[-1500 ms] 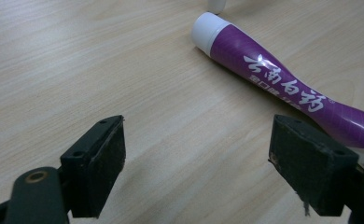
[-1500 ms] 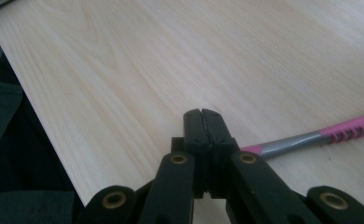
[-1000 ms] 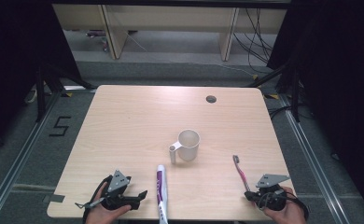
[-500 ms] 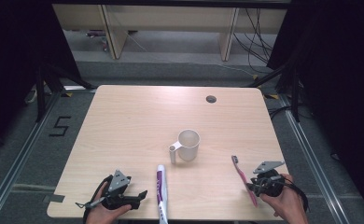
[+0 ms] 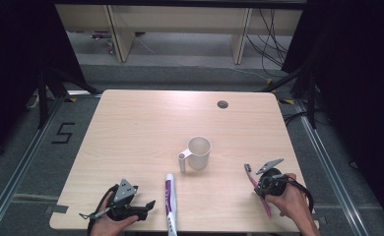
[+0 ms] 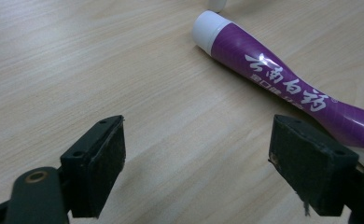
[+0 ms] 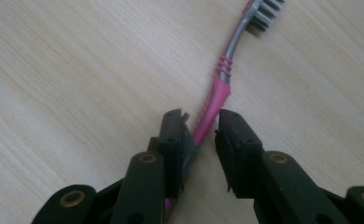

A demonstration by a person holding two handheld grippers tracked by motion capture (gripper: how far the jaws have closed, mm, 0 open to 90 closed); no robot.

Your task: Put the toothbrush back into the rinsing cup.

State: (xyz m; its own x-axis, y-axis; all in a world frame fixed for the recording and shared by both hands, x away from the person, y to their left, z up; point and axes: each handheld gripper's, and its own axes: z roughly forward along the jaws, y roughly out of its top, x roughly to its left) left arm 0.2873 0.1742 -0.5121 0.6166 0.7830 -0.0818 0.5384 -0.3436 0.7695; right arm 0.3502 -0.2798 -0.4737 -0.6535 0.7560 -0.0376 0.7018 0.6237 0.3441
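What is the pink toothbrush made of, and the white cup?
The toothbrush looks like glossy pink and grey plastic with ridged rings on the neck and dark and white bristles. The cup looks like smooth white ceramic or plastic; its look leaves that open.

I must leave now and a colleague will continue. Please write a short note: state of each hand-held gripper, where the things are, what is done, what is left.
Right hand-held gripper: jaws straddle the pink toothbrush handle and have just been closing; a gap shows at one pad, so no firm grip yet. The brush lies flat on the table.
Left hand-held gripper: open, holds nothing, resting near the front edge beside the purple toothpaste tube.
White mug: upright at the table's middle, looks empty.
Done: right gripper lined up on the brush.
Left: close, lift; probably the mug is the goal.
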